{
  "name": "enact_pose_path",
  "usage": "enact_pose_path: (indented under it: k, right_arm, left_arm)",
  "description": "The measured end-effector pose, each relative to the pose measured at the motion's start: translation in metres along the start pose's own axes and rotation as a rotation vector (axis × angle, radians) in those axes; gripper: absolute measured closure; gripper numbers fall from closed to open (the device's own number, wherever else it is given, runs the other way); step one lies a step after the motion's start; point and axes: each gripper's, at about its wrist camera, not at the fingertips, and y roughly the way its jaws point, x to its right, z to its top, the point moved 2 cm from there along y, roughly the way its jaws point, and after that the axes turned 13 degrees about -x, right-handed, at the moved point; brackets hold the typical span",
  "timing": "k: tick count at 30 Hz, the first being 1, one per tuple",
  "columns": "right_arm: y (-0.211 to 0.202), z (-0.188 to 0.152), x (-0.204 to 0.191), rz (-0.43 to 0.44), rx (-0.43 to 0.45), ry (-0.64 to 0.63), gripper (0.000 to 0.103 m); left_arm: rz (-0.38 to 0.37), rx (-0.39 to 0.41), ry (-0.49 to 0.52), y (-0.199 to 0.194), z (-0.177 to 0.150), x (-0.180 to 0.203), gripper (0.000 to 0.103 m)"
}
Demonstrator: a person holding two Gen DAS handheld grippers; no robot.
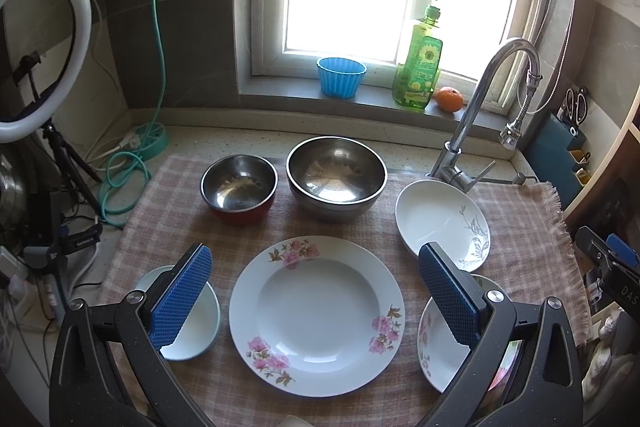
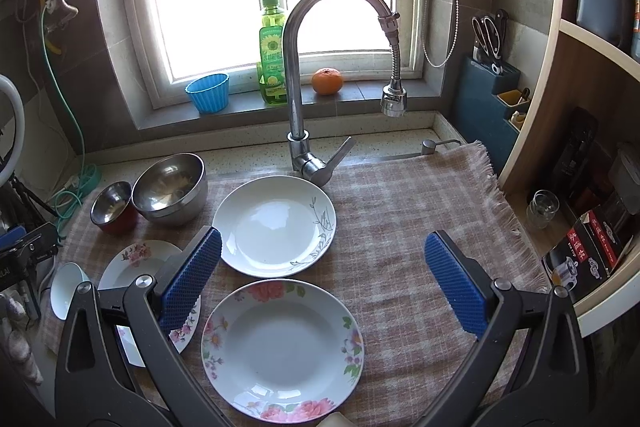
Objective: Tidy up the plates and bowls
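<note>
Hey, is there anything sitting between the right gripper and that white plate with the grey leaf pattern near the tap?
Nothing visible does. The right gripper, jaws open, hovers above the checked cloth, and only a strip of bare cloth separates it from the white plate with the grey leaf pattern. The white plate with a multicoloured flower rim lies nearer, below the gripper.

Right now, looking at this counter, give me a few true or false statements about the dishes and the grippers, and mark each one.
1. Both the left gripper and the right gripper are open and empty. True.
2. The two steel bowls are nested. False: the small steel bowl stands beside the large steel bowl.
3. The pink-flower plate lies flat on the checked cloth. True.
4. The orange is in the blue cup. False: it sits on the sill, apart.
</note>
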Motion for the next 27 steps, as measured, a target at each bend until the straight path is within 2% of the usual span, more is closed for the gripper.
enact_pose_path:
  k: [27]
  right_arm:
    - [-0.0025,-0.0042,0.0023,-0.001,-0.007,0.004,0.0]
  left_arm:
    - [-0.018,-0.007,-0.009,-0.0024,-0.0048,-0.0006,0.001]
